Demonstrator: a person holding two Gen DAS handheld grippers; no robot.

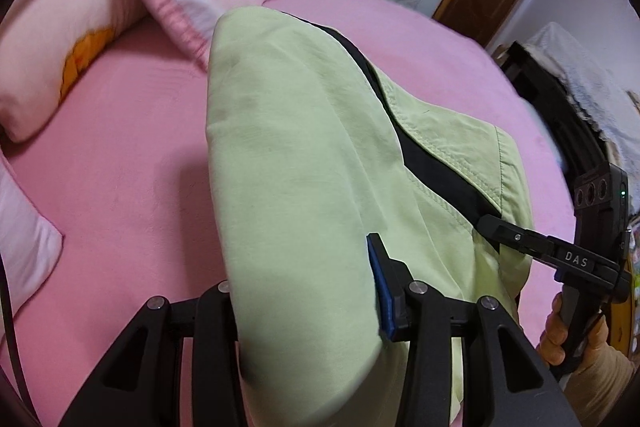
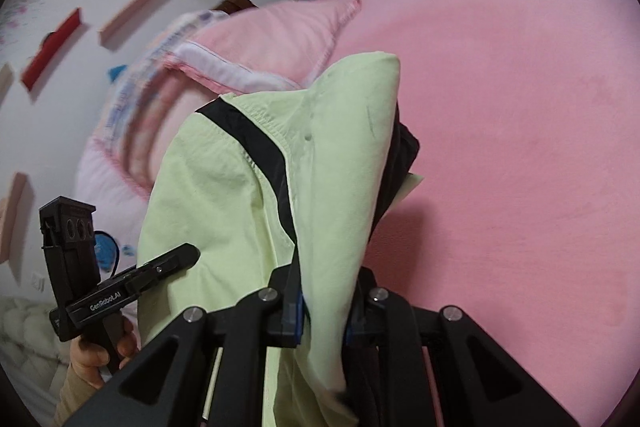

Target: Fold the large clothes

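Both clenched on cloth, the left hand-held gripper (image 1: 308, 287) and right hand-held gripper (image 2: 324, 311) carry the light green garment (image 1: 304, 155) above the pink bed (image 1: 132, 163), where a loose bite could slip, dropping it toward the pillows (image 1: 60, 39) beyond.

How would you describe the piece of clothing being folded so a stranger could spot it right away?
Find the pink bed that fills the room. Lifted over it, clamped by both grippers, is a pale green garment. Unlike the pink pillows beside it, it is light green with a black stripe.
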